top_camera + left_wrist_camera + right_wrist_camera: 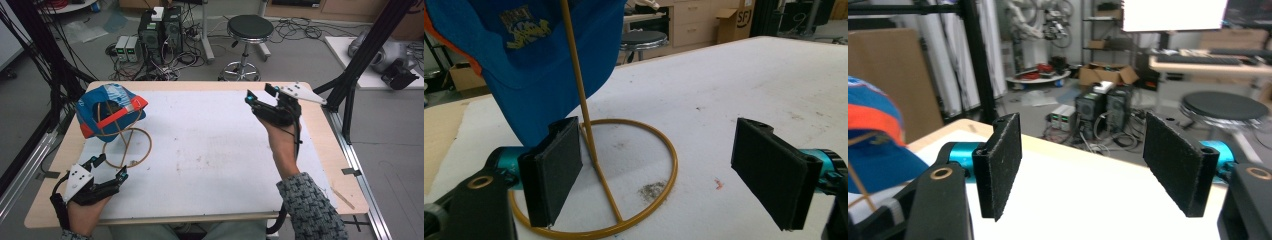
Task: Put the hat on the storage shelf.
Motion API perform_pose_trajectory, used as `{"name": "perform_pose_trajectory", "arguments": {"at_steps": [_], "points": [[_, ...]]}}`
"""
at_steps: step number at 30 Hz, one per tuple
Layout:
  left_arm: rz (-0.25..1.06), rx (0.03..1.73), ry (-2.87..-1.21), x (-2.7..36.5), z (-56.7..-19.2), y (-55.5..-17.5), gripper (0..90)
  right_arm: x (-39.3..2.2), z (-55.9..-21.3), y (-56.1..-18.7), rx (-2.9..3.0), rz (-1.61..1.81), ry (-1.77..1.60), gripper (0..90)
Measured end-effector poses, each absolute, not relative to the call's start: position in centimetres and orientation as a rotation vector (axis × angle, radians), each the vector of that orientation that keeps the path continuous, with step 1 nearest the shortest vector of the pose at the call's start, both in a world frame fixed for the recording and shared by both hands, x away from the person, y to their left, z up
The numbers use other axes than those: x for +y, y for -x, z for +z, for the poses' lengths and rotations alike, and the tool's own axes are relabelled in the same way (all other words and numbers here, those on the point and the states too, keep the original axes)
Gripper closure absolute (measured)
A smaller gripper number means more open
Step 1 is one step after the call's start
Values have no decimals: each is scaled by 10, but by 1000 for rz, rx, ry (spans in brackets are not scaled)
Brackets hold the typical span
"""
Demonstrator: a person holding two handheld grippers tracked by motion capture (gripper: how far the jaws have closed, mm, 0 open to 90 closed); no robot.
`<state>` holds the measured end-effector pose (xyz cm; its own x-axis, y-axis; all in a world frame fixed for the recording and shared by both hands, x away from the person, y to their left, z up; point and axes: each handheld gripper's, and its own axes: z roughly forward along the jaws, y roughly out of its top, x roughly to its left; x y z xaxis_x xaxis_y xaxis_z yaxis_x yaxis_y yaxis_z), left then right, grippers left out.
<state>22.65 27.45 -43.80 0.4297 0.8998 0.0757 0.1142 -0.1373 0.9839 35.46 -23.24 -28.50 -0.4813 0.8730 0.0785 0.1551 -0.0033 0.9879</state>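
Left tongs (111, 167): released, beside wire stand (127, 146) | cap (111, 109): on stand | right tongs (260, 93): released, empty

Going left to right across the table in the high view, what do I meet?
Left gripper → blue cap on its wire stand → bare white table mat → right gripper.

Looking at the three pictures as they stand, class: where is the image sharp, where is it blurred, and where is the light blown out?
High view: evenly lit and soft throughout, the blue cap on its wire stand readable. Left gripper view: stand and pads crisp, the room behind softer. Right gripper view: pads sharp, the stool smeared by motion blur, and a bright panel at the top washed out to white.
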Motion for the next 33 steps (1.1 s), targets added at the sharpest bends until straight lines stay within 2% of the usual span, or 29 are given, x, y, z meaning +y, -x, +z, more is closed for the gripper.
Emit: {"name": "perform_pose_trajectory", "arguments": {"at_steps": [11, 22, 33], "points": [[895, 927, -1569, 274, -438, -226, 204, -297, -330, -320, 1571, 1526, -1209, 300], [913, 921, -1563, 274, -438, -225, 204, -305, -346, -309, 1561, 1499, -1212, 300], [916, 925, -1562, 275, -438, -225, 204, -314, -379, -293, 1577, 1451, -1241, 298]]}}
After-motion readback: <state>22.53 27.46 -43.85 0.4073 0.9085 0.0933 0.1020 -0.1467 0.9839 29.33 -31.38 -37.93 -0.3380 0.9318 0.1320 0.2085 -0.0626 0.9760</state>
